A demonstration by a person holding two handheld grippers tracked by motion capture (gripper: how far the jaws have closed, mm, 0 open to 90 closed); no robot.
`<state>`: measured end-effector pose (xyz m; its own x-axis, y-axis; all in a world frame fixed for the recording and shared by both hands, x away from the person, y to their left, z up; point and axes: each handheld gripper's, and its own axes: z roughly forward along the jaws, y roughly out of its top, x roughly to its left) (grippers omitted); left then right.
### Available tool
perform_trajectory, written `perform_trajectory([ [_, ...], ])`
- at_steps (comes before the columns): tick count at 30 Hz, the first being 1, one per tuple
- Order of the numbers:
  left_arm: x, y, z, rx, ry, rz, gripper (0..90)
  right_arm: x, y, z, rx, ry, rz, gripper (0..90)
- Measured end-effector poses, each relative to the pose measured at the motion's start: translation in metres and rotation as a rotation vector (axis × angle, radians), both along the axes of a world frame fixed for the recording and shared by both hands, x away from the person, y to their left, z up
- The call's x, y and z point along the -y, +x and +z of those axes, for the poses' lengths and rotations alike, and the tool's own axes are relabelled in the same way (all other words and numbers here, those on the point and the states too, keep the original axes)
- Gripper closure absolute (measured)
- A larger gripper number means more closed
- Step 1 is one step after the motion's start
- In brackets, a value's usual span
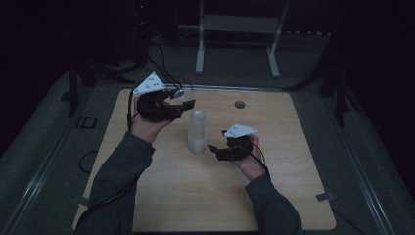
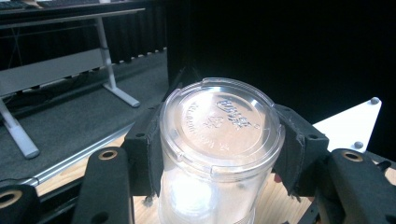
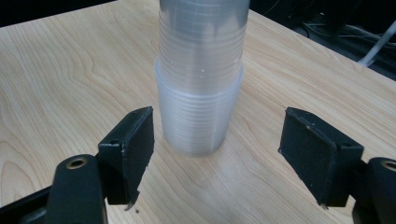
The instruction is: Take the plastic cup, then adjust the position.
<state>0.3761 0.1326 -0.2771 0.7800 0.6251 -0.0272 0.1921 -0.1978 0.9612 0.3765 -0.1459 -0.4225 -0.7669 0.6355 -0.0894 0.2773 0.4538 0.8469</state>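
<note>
High view: the left gripper is held up over the far left part of the wooden table, with its grey three-cornered plate on top. Its jaws are clamped on 1 clear plastic cup, which sits at the gripper's tip, lifted off the table. Just ahead of and below that tip, toward the table's middle, stands a stack of clear cups, upside down on the wood. The right gripper is on the other side of the stack, low over the table, its tip pointing at the stack's base and close beside it without touching. A small round hole in the tabletop lies beyond the right gripper

Left gripper view: the 2 black pads press the cup from both sides, just under its rim end. The cup's embossed clear bottom faces the camera, so it is held base-outward between the jaws. Behind it a white table frame stands on the grey floor

Right gripper view: the jaws stand partly apart with nothing between them. The stack rises straight ahead of the gap, just beyond the pads, resting on the table and clear of both pads
</note>
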Motion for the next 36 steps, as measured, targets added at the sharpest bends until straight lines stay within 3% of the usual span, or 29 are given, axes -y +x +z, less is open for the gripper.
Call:
perform_trajectory([
  [5,-0.008,-0.008,0.001,0.009,0.005,-0.006,41.7,0.005,-0.003,0.002,0.009,-0.001,-0.004,25.8],
  [12,-0.021,-0.016,0.002,0.001,-0.057,-0.039,41.7,0.008,-0.006,0.0,0.009,-0.012,-0.003,25.9],
  [27,-0.034,-0.024,-0.011,-0.02,-0.076,-0.086,41.6,0.014,-0.016,0.001,0.017,-0.014,0.007,24.8],
  [36,-0.044,-0.026,-0.021,-0.038,-0.075,-0.088,41.6,0.012,-0.019,-0.004,0.006,-0.027,0.019,24.9],
])
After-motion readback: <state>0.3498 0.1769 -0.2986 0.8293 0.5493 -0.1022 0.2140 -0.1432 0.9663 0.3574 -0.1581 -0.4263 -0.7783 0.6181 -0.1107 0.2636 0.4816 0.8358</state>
